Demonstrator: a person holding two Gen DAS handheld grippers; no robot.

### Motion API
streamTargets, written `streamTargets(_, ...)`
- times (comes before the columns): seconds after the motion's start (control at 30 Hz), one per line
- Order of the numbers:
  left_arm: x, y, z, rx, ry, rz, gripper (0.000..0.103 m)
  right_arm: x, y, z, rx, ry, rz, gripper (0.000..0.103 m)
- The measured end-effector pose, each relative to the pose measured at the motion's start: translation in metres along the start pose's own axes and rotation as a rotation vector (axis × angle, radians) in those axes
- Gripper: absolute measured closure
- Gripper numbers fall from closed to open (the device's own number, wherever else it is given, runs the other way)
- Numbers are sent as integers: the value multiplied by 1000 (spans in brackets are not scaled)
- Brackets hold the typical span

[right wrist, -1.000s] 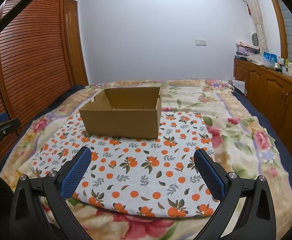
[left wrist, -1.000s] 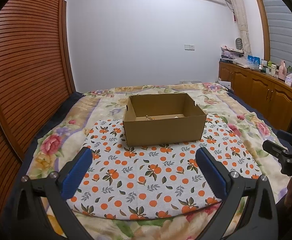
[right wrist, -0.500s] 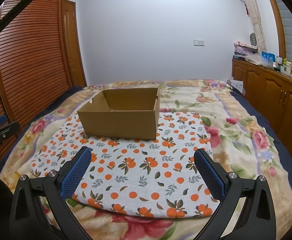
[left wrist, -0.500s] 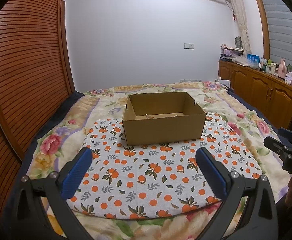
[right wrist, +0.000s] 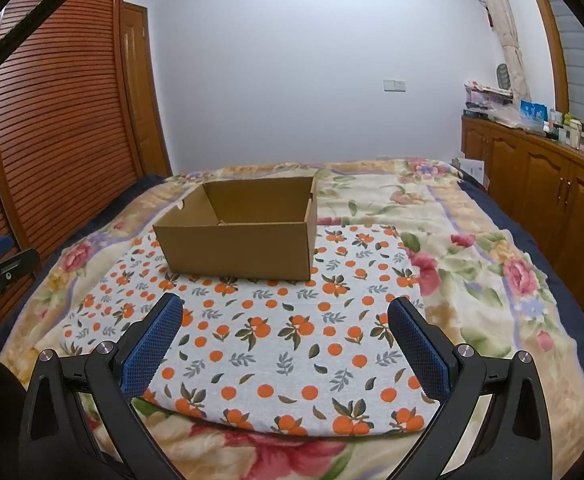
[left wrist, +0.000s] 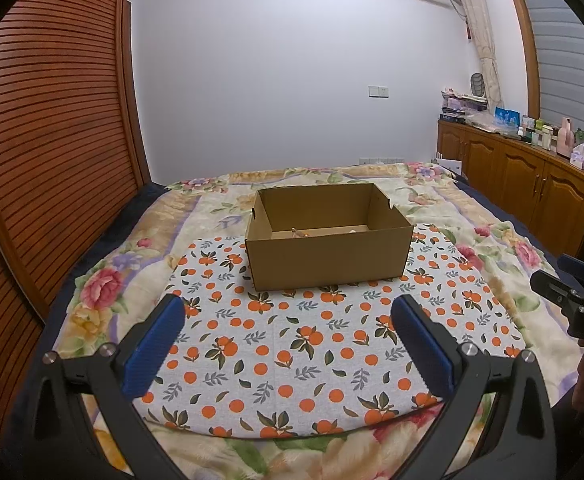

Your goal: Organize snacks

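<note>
Your bed (left wrist: 472,216), under its floral blanket, fills the lower half of both views, with an orange-print cloth (left wrist: 292,344) spread at centre. On that cloth's far edge sits the open cardboard box (left wrist: 328,258), just above centre frame, small bits barely visible inside. Your left gripper (left wrist: 287,322) and right gripper (right wrist: 285,320) both hang spread wide, holding nothing, at the bottom of their frames.

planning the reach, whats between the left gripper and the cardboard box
Only bare orange-print cloth lies between the open left gripper and the cardboard box; the left wrist view shows it.
</note>
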State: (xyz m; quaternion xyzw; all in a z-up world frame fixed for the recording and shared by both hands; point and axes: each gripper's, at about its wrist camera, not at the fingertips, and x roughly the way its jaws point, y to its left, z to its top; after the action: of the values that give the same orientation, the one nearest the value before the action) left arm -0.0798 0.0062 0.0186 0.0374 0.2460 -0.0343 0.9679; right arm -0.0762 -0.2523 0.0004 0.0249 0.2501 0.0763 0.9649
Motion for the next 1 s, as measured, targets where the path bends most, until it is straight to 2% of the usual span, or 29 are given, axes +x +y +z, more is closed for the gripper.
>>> streamTargets(1.0,0,-1,0,0,0,0,0,0,-1,0,0,0,0,0)
